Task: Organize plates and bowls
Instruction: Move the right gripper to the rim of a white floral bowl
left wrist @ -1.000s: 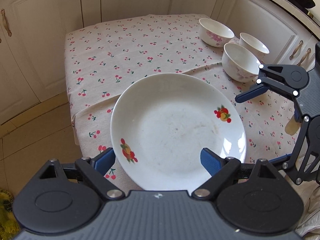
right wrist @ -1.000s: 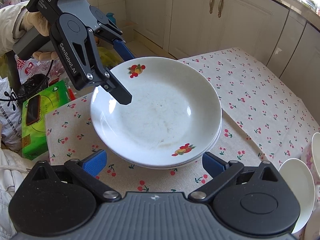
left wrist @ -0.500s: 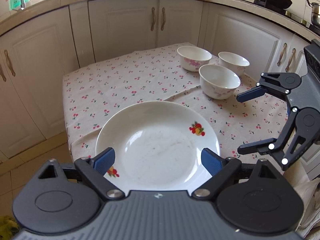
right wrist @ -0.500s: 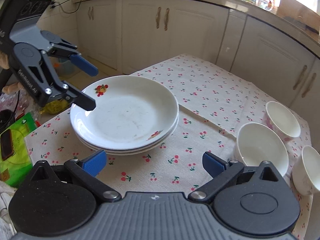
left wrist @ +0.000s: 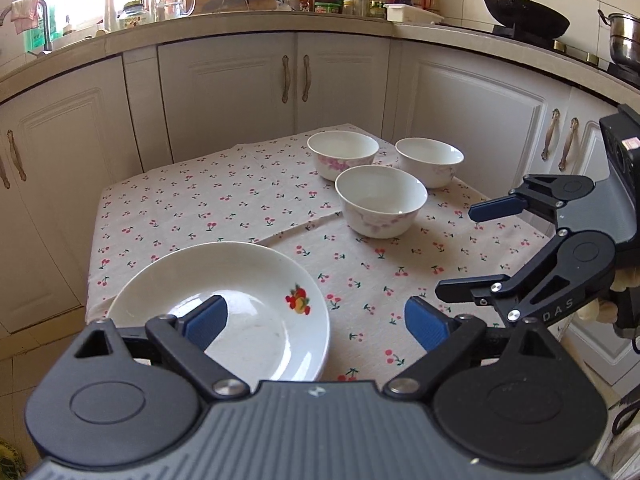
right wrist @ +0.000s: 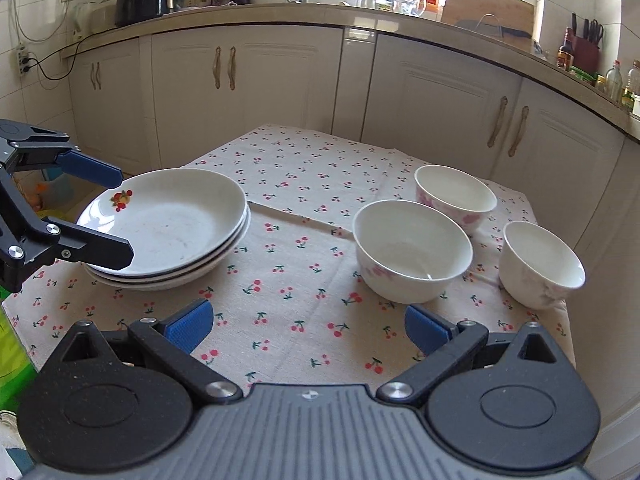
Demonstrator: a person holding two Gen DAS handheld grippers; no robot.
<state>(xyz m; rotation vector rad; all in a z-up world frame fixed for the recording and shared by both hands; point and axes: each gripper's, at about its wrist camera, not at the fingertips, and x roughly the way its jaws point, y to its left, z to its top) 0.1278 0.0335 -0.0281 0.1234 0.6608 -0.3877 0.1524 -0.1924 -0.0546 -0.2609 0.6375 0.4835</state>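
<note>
Surface [right wrist: 304, 168] with cherry-print cloth carried the plate stack [right wrist: 168, 224] at its left end as the right wrist view showed it, and three loose bowls sat well apart from the stack toward the right end, the nearest bowl [right wrist: 412, 250] lying ahead and right of the right tongs [right wrist: 308, 322]. Right tongs stood spread and empty and looked nearer the bowls. Left tongs [left wrist: 316, 320] had just been opening, also spread with nothing gripped, just beside the stack.
</note>
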